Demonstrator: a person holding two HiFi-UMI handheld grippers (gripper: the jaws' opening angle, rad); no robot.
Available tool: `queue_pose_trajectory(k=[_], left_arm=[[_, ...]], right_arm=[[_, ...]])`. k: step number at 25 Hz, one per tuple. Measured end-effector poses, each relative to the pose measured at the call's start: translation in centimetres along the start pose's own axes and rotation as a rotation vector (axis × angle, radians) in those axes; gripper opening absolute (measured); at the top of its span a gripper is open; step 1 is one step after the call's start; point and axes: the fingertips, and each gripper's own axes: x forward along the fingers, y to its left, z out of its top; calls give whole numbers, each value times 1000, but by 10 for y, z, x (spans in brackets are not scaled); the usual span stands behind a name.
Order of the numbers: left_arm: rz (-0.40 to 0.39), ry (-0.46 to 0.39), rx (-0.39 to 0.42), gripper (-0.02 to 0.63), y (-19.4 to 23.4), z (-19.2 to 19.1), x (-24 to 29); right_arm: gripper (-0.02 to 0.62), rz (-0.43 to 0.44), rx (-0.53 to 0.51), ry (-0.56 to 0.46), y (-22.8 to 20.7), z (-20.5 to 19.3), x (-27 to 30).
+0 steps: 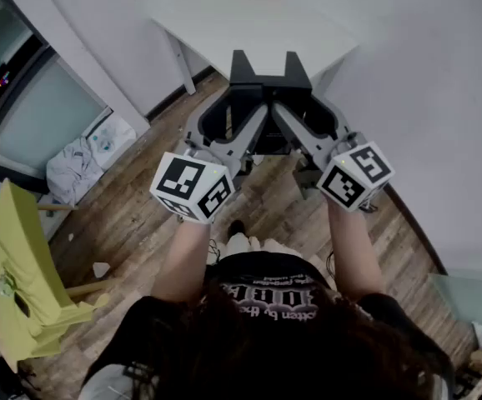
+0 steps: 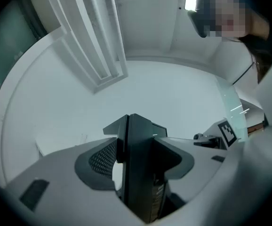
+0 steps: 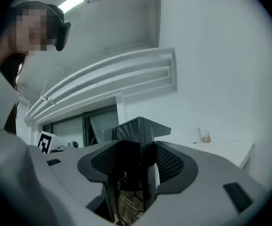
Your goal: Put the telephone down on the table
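Telephone cannot be made out in any view, while the left gripper (image 1: 241,63) and right gripper (image 1: 296,63), each with jaws pressed together on nothing, hang side by side by the near edge of the white table (image 1: 224,23)

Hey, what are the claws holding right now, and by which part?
The black telephone: left claw clamps its left side, right claw its right side.
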Motion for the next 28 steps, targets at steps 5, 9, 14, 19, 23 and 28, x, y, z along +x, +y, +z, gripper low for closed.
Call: queue_pose_trajectory(k=[5, 9, 14, 19, 23, 28], left_arm=[[3, 5, -3, 232, 2, -2, 2], [9, 17, -13, 232, 6, -7, 3], [11, 33, -25, 232, 17, -10, 2], [9, 52, -46, 232, 33, -15, 5], [10, 68, -66, 232, 58, -21, 8], [7, 77, -69, 232, 88, -19, 14]], right_arm=[[258, 0, 8, 6, -2, -2, 2], [258, -5, 28, 11, -5, -7, 5], [257, -17, 59, 20, -6, -13, 14], [258, -29, 74, 43, -11, -22, 27], [258, -40, 88, 64, -18, -33, 49], [258, -49, 99, 72, -23, -38, 79]])
